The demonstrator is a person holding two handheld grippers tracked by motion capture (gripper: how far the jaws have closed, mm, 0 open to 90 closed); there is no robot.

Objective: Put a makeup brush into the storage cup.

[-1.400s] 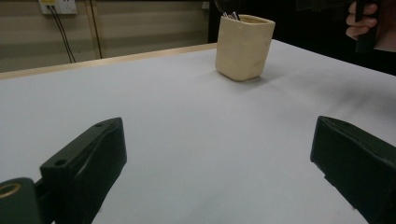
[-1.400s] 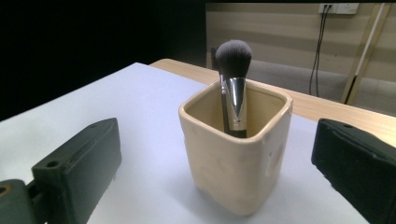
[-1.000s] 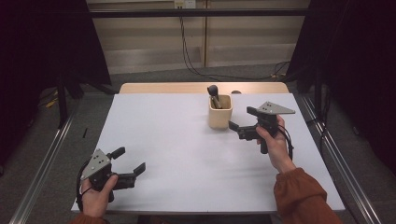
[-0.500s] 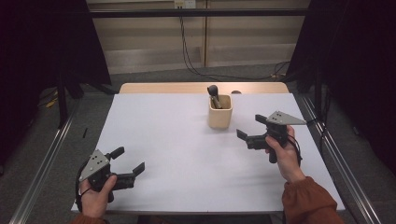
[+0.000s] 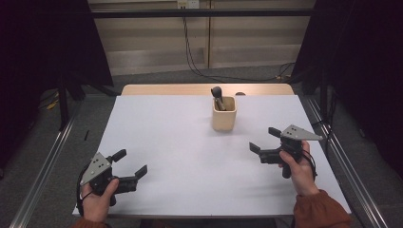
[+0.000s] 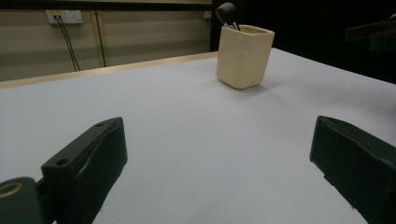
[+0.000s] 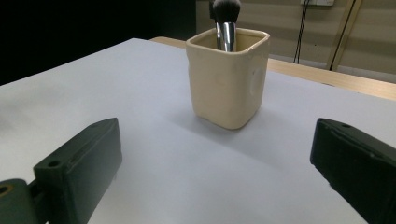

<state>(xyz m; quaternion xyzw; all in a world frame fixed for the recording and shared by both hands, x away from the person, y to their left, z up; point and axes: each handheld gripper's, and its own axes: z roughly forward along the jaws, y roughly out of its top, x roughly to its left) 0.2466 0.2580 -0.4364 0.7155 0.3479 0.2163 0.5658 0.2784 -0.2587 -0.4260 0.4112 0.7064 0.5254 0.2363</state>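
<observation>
High view shows a cream cup [image 5: 224,114] standing upright on the white counter [image 5: 180,156] toward twelve o'clock, with a makeup brush [image 5: 217,96] standing in it, bristles up. The right gripper [image 5: 266,143] sits at about four o'clock, well apart from the cup, jaws spread and empty; the left gripper [image 5: 129,162] rests near seven o'clock, likewise released and holding nothing. Judging by this, the brush is already in the cup and little seems left beyond resting both hands, though whether more work follows cannot be told.
</observation>
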